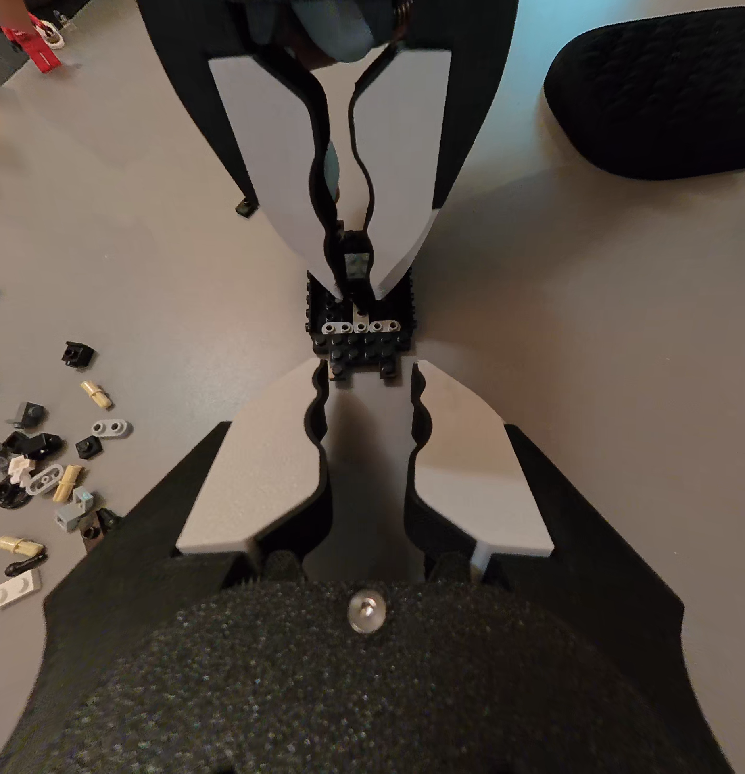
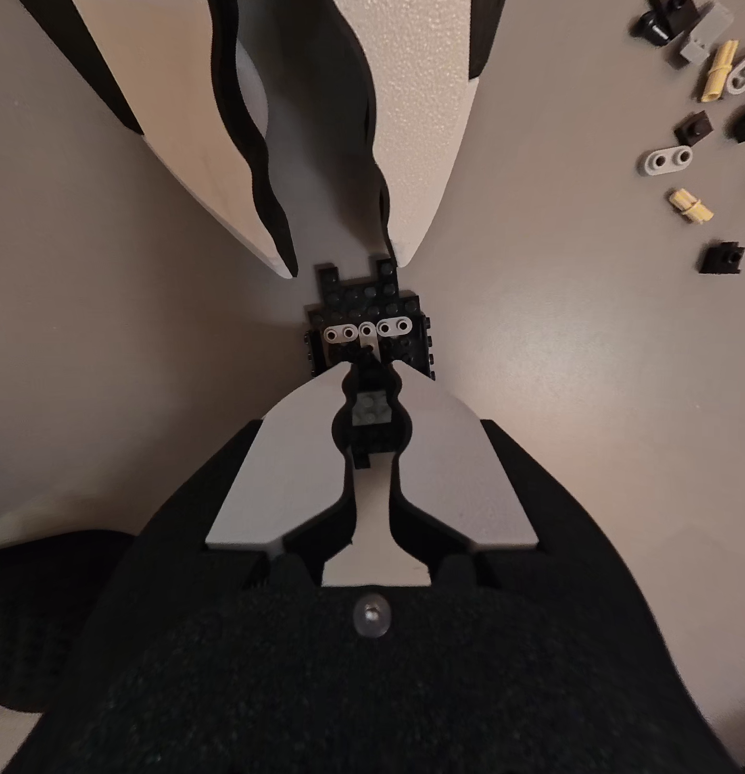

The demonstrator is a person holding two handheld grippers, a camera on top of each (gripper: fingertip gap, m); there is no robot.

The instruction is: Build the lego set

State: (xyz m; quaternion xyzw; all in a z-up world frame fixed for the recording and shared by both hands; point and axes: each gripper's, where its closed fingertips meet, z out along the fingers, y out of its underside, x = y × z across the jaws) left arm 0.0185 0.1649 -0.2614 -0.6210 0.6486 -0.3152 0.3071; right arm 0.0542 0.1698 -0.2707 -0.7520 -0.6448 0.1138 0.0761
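The left gripper and right gripper met nose to nose over the black lego base on the tabletop. Left jaws stood apart flanking the base's near edge; right jaws were closed on a small black-and-grey lego piece, lowered into the base. Only the left wrist view showed a red piece.

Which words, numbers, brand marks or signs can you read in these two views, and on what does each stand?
None: no readable text in either view.
Studs on the black lego assembly: too small to read any mark.
The black-and-grey piece in the right gripper: no legible marking.
The loose pieces: nothing legible.
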